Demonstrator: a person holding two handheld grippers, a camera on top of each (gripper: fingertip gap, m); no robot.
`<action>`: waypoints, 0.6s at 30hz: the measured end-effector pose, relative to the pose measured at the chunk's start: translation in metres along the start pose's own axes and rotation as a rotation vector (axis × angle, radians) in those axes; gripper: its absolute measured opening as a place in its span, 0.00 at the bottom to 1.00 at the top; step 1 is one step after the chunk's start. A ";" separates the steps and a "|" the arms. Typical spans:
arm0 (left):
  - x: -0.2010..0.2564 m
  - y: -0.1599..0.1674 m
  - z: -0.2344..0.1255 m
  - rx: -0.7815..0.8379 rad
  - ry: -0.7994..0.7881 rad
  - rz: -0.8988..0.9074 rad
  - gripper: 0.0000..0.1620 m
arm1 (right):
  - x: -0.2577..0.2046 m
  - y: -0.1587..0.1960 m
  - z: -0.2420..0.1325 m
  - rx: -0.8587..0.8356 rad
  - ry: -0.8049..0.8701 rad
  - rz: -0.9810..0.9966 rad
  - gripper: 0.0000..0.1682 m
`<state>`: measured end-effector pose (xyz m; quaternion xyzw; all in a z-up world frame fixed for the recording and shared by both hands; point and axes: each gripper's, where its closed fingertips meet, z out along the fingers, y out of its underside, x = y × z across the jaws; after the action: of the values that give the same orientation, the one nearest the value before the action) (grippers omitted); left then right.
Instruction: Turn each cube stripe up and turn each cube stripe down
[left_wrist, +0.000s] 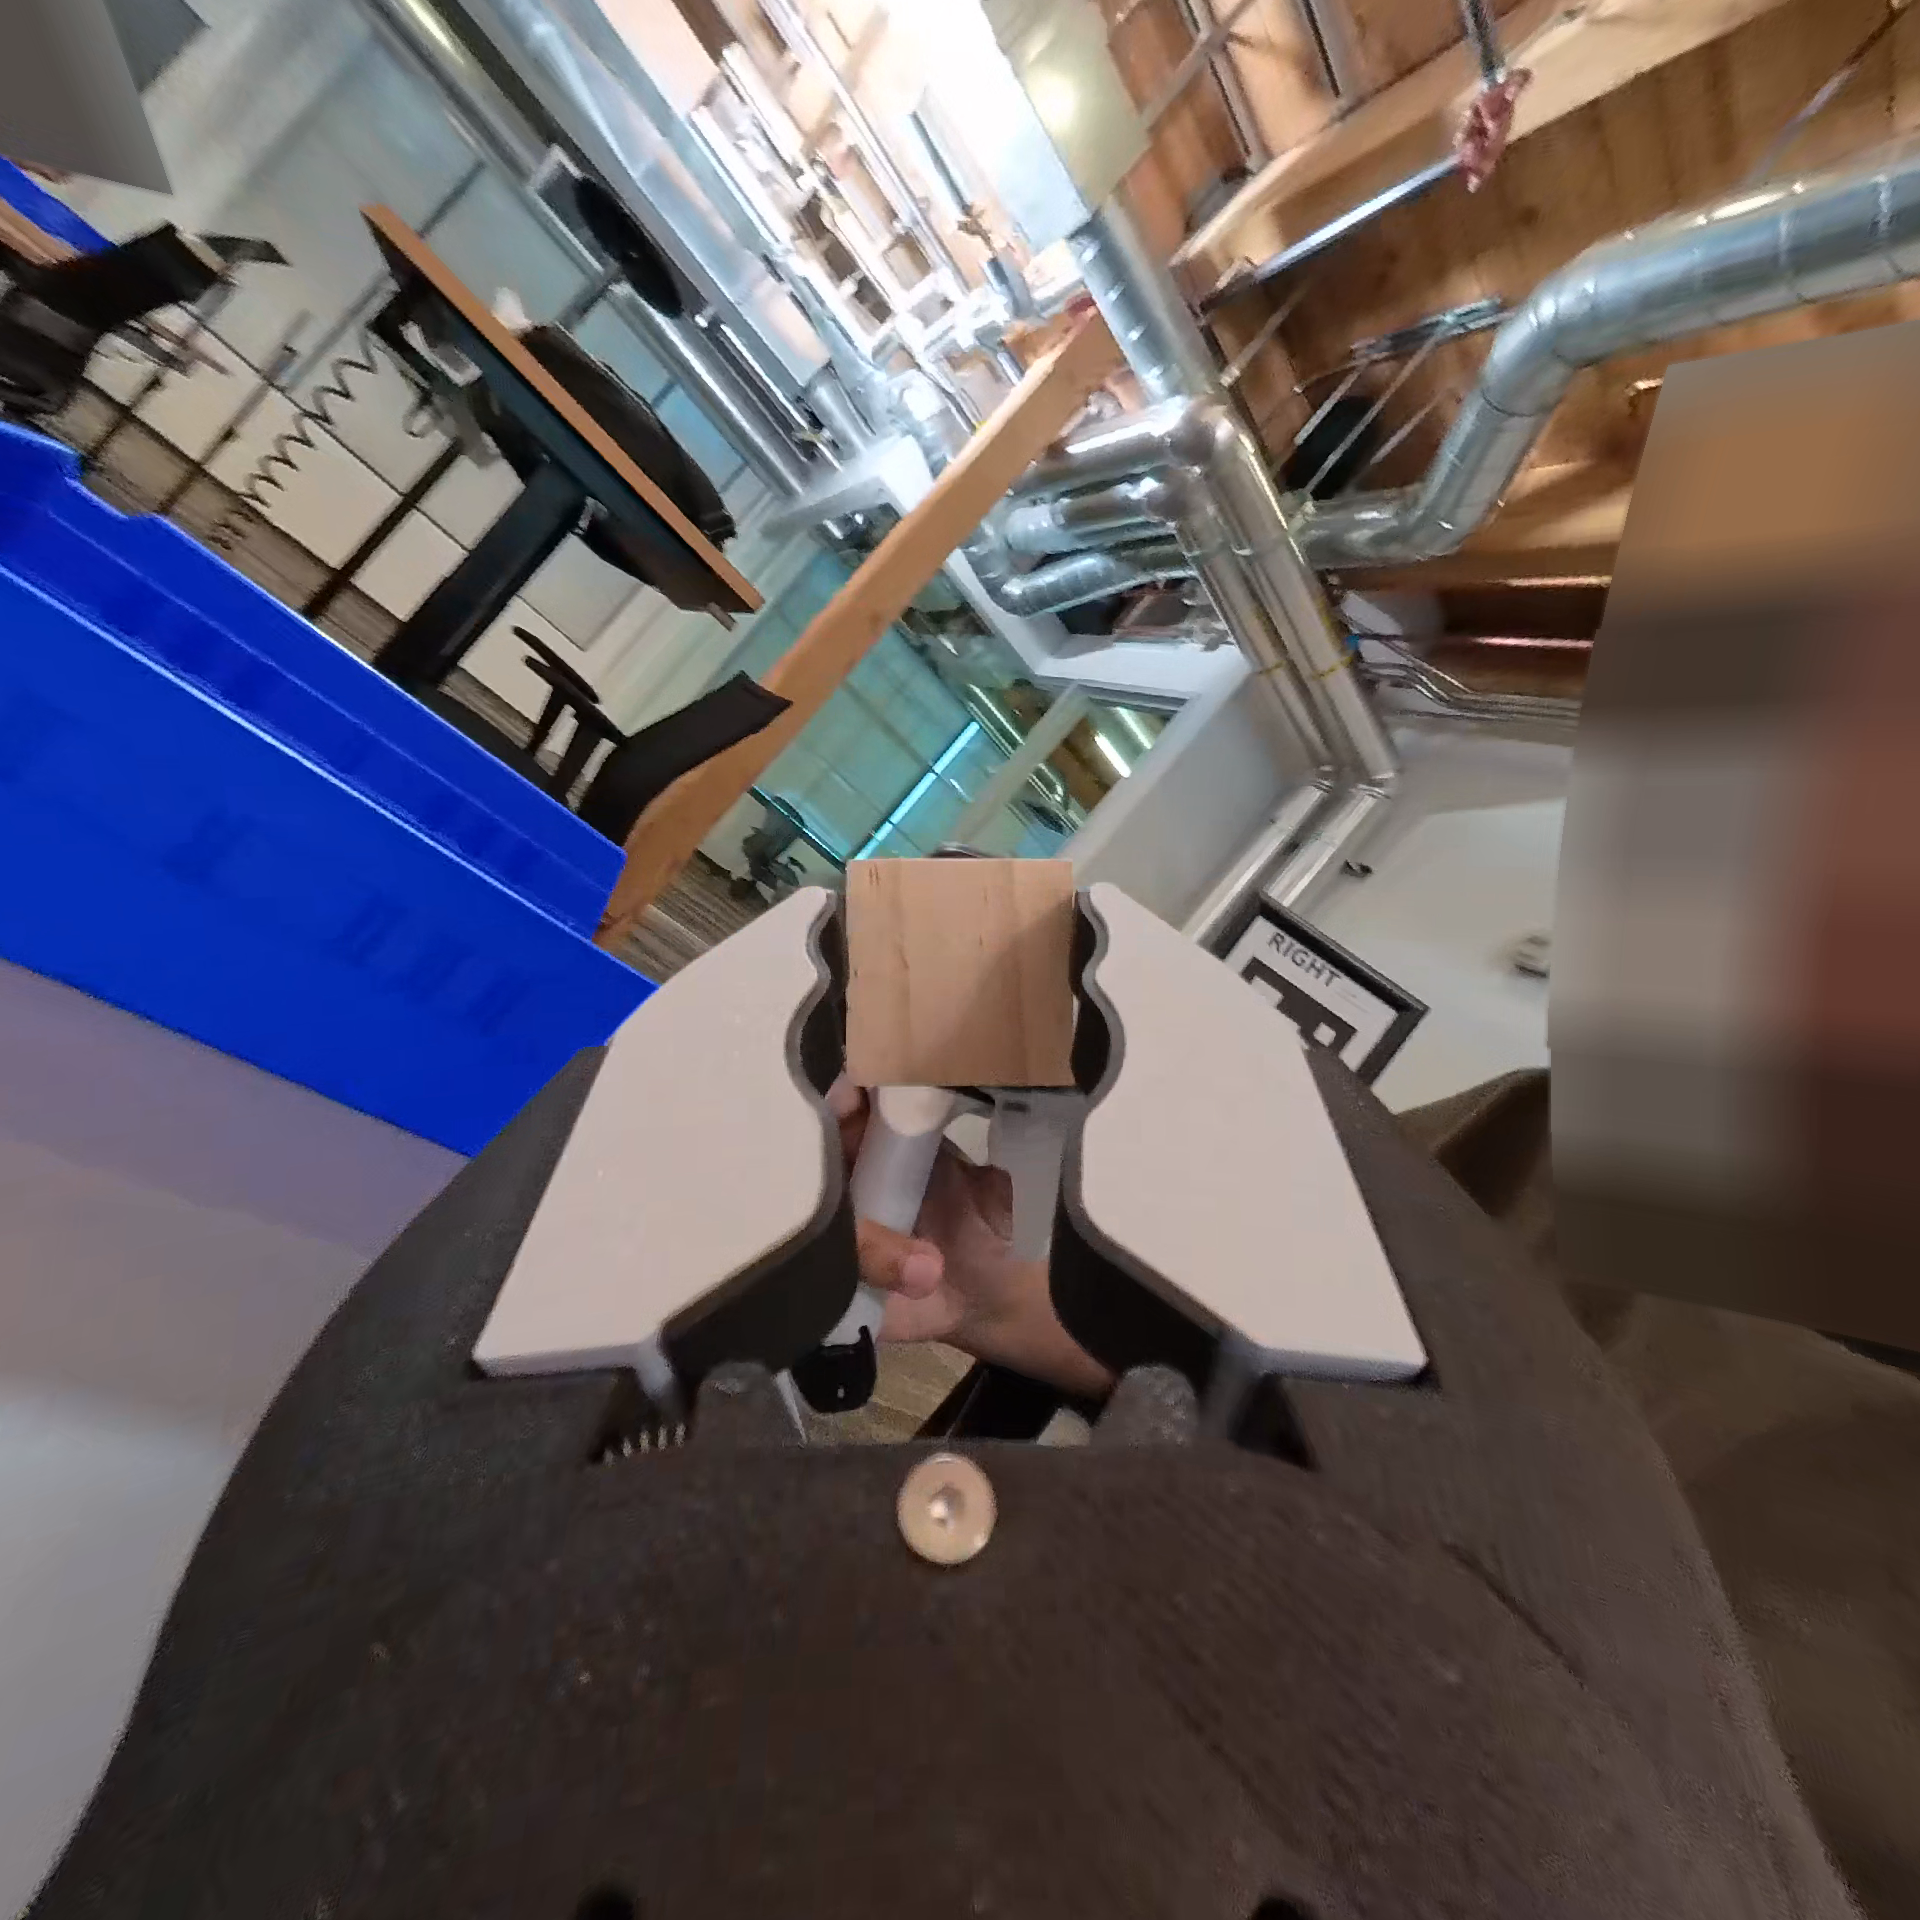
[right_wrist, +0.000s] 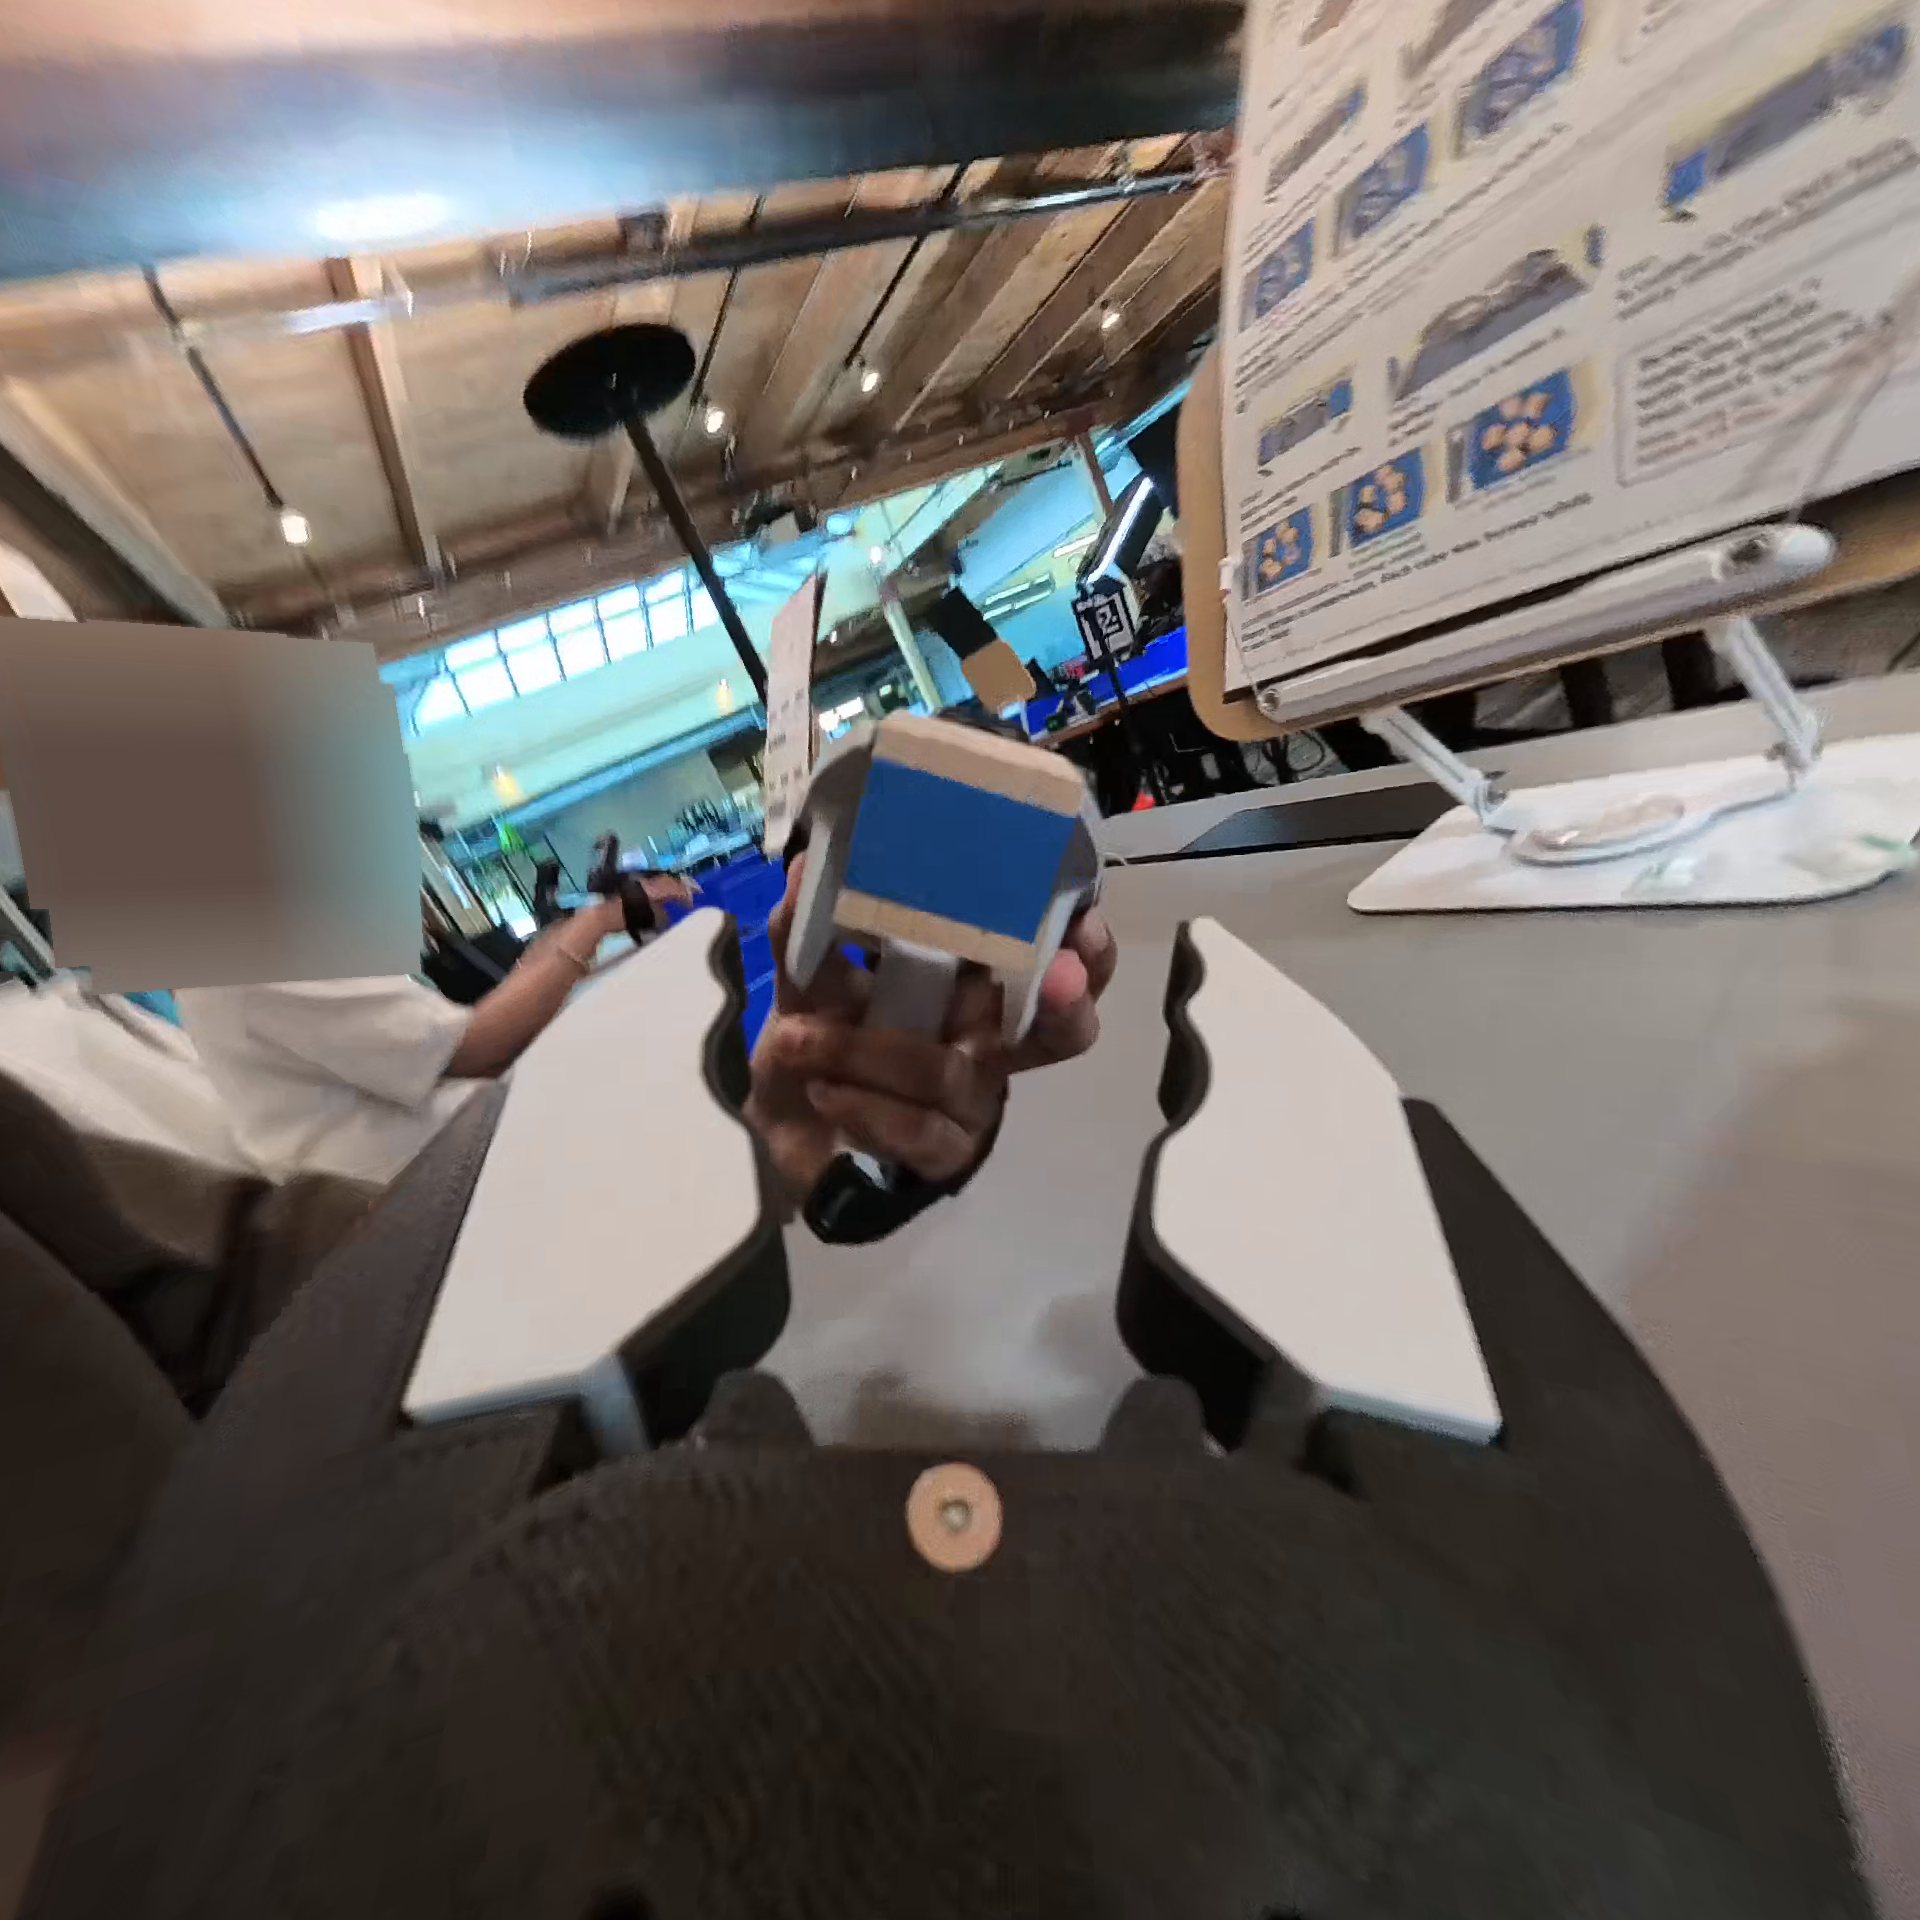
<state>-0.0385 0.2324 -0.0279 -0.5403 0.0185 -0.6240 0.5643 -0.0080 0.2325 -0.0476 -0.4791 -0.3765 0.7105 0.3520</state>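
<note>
Left gripper (left_wrist: 961, 971): dark, coarse-textured body filling the lower frame; two pale grey plate-like fingers (left_wrist: 686, 1143) with black wavy inner pads; one round silver screw (left_wrist: 947, 1508) at lower centre; a small coiled spring (left_wrist: 644, 1439) at the base of the finger in the left of the frame. Right gripper (right_wrist: 961, 997): same dark body, grey plates and scalloped black pads; one round screw (right_wrist: 954, 1513) at lower centre. Hand (right_wrist: 914, 1081), centre frame, gripping a grey handle (right_wrist: 909, 987), wears a black band (right_wrist: 862, 1195) at the wrist and a ring; a brown sleeve lies along the left edge.
</note>
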 end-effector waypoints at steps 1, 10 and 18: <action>-0.001 0.003 0.005 -0.015 0.019 0.000 0.26 | 0.003 -0.003 -0.004 0.022 0.012 0.045 0.46; 0.000 0.022 0.032 -0.072 0.127 0.062 0.26 | 0.000 -0.004 -0.017 0.078 0.029 0.161 0.37; 0.001 0.025 0.026 -0.054 0.104 0.086 0.26 | -0.001 -0.009 -0.014 0.061 0.031 0.072 0.25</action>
<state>-0.0033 0.2378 -0.0322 -0.5206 0.0879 -0.6256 0.5743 0.0062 0.2385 -0.0432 -0.4923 -0.3318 0.7264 0.3463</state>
